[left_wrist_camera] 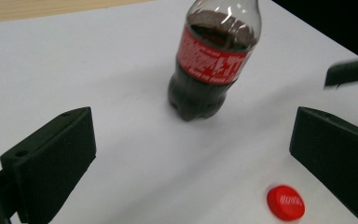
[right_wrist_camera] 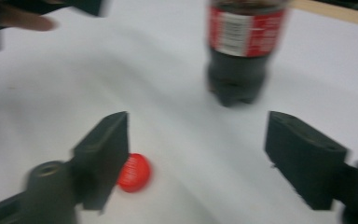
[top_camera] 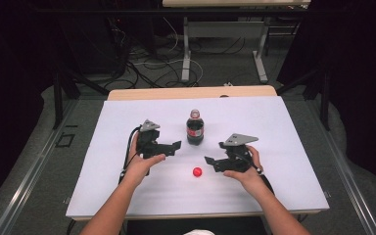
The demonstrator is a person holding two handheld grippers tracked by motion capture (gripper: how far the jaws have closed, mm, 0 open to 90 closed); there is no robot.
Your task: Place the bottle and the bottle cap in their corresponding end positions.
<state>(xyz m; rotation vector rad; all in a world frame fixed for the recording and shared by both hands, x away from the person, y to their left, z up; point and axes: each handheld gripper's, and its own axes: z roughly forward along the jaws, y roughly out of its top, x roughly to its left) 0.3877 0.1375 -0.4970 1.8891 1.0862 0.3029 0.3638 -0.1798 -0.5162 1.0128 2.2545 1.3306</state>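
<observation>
1. Bottle [left_wrist_camera: 213, 56]: clear glossy plastic with highlights, dark liquid inside, glossy red label.
2. Cap [left_wrist_camera: 285, 202]: red plastic, smooth, slight sheen.
3. Table cover [top_camera: 127, 186]: white, matt, smooth.
4. Table edge [top_camera: 191, 92]: light wood finish.
5. Left gripper [left_wrist_camera: 193, 154] jaws: black, matt.

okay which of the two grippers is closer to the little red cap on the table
The right gripper. Its jaws open just beside the red cap, while the left gripper sits farther back, level with the cola bottle.
</observation>
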